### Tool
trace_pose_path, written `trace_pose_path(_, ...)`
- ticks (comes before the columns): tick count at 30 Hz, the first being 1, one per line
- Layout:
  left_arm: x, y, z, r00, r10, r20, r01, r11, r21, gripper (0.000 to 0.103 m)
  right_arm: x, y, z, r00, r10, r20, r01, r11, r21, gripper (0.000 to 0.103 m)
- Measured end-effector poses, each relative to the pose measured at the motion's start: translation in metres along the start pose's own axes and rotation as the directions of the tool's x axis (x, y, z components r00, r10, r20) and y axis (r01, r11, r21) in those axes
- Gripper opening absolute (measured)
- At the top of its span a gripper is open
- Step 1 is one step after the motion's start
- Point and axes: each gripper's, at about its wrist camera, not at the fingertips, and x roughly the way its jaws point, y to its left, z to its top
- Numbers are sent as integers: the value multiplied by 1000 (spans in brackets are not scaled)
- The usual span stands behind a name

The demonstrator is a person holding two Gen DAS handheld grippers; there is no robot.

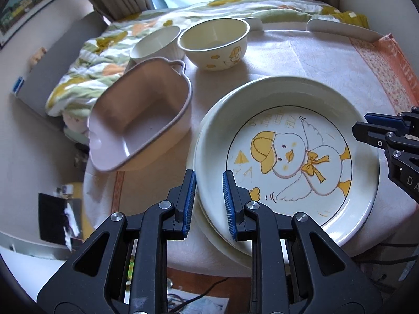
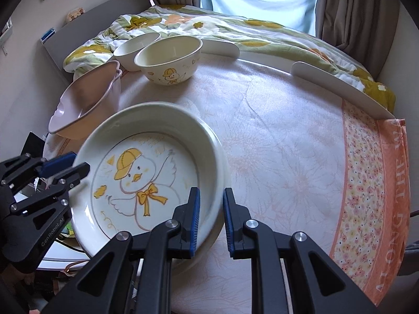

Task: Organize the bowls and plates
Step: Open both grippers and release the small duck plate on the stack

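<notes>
You hold a gripper in each hand over a round table (image 2: pixel 288 136) covered with a pale floral cloth. Your left gripper (image 1: pixel 209 180) is nearly closed, its blue pads pinching the near left rim of a cream plate (image 1: pixel 288 157) painted with a duck in a yellow cap. Your right gripper (image 2: pixel 211 196) is likewise nearly closed, clamped on the plate's opposite rim. The plate sits above a second plate (image 1: pixel 230 246), whose edge shows just beneath it; whether the two touch is unclear. Just left of the plates sits a pink heart-shaped bowl (image 1: pixel 141 120). Behind it stand a cream duck bowl (image 1: pixel 213 43) and, beside that, a plain white bowl (image 1: pixel 155 43). A flowered quilt (image 2: pixel 235 30) lies beyond the table.
</notes>
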Motion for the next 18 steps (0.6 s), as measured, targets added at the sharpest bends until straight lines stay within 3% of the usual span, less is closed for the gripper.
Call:
trace_pose_path(11,-3,12,1,998,-55,-18,54,997,-48,19,-3,3,0,1000,-7,-5,7,1000,12,16)
trace_pose_path(16,-36,33,14,990,-132,39,136,982,-135,19,-28,-3,13,998,51,31,-52,998,26,16)
trace_pose_path(17,-41,37,17,989,-137,47,142,980,-141,21,-35,-5,17,997,57,45,-58,998,26,16)
trace_pose_path(18,-46,40,19,990,-133,50,139,979,-151,35,-40,-6,20,997,62,54,-63,998,23,16)
